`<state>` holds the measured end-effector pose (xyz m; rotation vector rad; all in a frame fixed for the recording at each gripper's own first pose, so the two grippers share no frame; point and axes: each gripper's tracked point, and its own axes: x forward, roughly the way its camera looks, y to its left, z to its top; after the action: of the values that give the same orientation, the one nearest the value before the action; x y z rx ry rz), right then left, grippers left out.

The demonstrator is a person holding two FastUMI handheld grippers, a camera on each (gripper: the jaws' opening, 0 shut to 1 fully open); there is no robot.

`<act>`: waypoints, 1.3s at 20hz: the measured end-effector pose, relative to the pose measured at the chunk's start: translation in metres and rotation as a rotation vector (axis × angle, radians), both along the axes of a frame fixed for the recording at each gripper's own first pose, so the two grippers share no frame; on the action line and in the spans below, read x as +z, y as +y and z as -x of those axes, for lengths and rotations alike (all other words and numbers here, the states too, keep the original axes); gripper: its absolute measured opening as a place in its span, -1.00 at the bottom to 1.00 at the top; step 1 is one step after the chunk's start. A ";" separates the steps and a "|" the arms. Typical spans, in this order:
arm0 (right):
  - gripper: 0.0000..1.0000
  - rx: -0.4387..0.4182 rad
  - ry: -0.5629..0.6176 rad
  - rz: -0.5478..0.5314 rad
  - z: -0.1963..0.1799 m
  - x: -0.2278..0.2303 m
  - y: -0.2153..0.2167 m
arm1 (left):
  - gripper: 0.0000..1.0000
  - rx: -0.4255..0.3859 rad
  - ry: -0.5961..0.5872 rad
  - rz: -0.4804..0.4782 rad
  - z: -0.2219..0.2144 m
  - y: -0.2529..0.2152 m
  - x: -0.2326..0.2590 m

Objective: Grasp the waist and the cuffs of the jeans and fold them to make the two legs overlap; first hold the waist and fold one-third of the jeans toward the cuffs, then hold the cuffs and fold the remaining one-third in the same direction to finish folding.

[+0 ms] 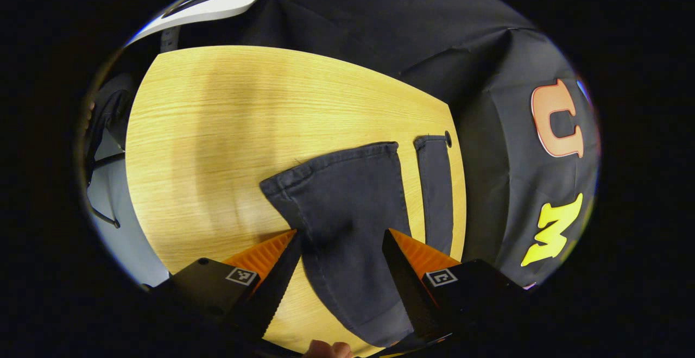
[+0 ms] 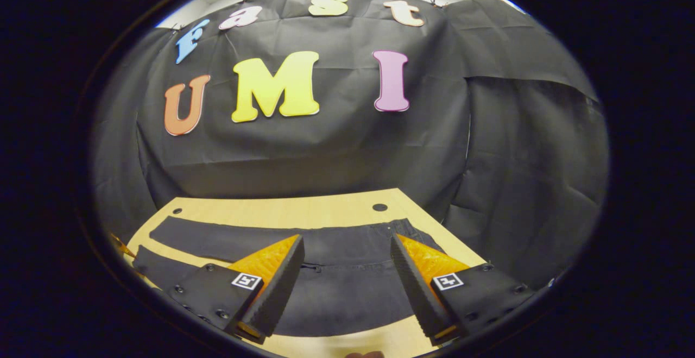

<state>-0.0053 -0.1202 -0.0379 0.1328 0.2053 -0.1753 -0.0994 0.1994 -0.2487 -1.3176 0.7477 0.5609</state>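
In the left gripper view, the left gripper (image 1: pixel 342 260) is wide apart at the bottom, holding nothing. The dark jeans (image 1: pixel 347 206) lie on the yellow tabletop (image 1: pixel 217 130), lower middle.

In the right gripper view, the right gripper (image 2: pixel 347 271) is apart too. The jeans (image 2: pixel 336 271) spread across the bottom.

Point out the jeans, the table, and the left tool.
jeans (image 1: pixel 347 200): left gripper view, middle of the nearer leg.
table (image 1: pixel 217 130): left gripper view, bare wood top.
left tool (image 1: pixel 342 238): left gripper view, midway between its open fingertips.
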 end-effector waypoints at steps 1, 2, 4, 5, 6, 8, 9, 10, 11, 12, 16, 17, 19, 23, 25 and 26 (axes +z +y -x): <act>0.96 -0.006 0.002 -0.006 0.001 -0.001 -0.003 | 0.94 0.009 -0.003 -0.002 -0.002 0.000 -0.001; 0.96 -0.014 0.005 -0.014 0.001 -0.003 -0.006 | 0.88 0.025 -0.010 -0.001 -0.003 0.001 -0.001; 0.97 -0.026 0.022 -0.049 0.000 -0.012 -0.014 | 0.51 0.030 0.007 0.011 -0.002 0.001 -0.013; 0.97 -0.032 0.036 -0.076 -0.002 -0.016 -0.019 | 0.20 0.030 0.028 0.021 0.005 0.002 -0.016; 0.97 -0.038 0.057 -0.112 -0.004 -0.025 -0.025 | -0.11 0.043 0.047 0.041 0.009 0.004 -0.022; 0.96 -0.061 0.133 -0.225 -0.010 -0.047 -0.043 | -0.73 0.115 0.030 0.129 0.008 0.004 -0.023; 0.97 -0.098 0.202 -0.291 -0.012 -0.064 -0.057 | -0.80 0.146 0.017 0.162 0.006 0.006 -0.021; 0.97 -0.159 0.302 -0.352 -0.010 -0.091 -0.073 | -0.80 0.160 0.009 0.173 0.005 0.005 -0.020; 0.97 -0.222 0.396 -0.420 -0.003 -0.116 -0.090 | -0.85 0.159 0.009 0.167 0.006 0.005 -0.021; 0.97 -0.281 0.463 -0.505 0.001 -0.137 -0.103 | -0.86 0.152 0.011 0.158 0.006 0.004 -0.022; 0.94 -0.434 0.538 -0.762 0.003 -0.184 -0.139 | -0.88 0.172 0.019 0.182 0.004 0.005 -0.021; 0.94 -0.444 0.549 -0.794 0.004 -0.189 -0.141 | -0.88 0.180 0.016 0.189 0.004 0.004 -0.020; 0.82 -0.460 0.570 -0.841 0.004 -0.202 -0.144 | -0.89 0.192 0.016 0.200 0.003 0.005 -0.020; 0.80 -0.438 0.542 -0.888 -0.010 -0.199 -0.148 | -0.89 0.216 0.016 0.226 0.001 0.005 -0.021; 0.72 -0.431 0.562 -0.885 -0.019 -0.203 -0.145 | -0.89 0.230 0.011 0.246 -0.002 0.004 -0.020; 0.59 -0.434 0.559 -0.879 -0.020 -0.208 -0.147 | -0.89 0.233 0.010 0.251 -0.002 0.005 -0.020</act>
<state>0.0144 -0.2670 -0.2454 1.0125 0.8073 -0.5482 -0.0969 0.2042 -0.2691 -1.6497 0.6931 0.6760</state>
